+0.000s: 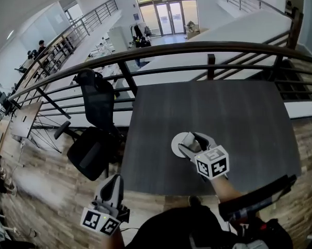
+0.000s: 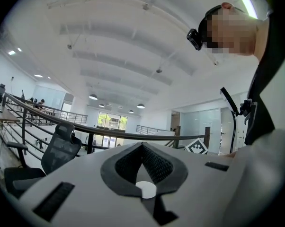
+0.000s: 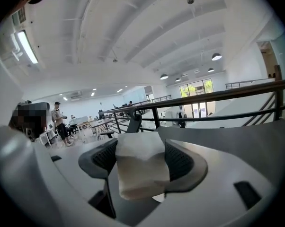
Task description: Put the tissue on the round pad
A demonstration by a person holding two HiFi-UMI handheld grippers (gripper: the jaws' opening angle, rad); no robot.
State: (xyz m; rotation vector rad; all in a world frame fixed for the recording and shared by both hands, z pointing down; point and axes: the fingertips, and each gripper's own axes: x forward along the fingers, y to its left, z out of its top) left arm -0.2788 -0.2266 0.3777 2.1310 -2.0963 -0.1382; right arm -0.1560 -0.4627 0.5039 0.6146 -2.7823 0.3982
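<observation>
Both jaws of the right gripper (image 1: pixel 193 140) stood wide and pressed on a folded white tissue (image 3: pixel 140 167) that filled the gap between them. That gripper was over the round pad (image 1: pixel 175 145), a white disc near the front edge of the dark worktop (image 1: pixel 234 108). Whether the tissue already touched the disc could not be told. To do the step well, it seemed best to lower until the tissue lay flat on the disc's middle. The jaws could then spread and lift straight up, lest the soft tissue cling to one jaw and drag off. The left gripper (image 1: pixel 113 184) hung off the worktop's front left corner, jaws together and empty. No brand or writing could be read on tissue or disc. The gripper cubes bore only black-and-white square markers.
</observation>
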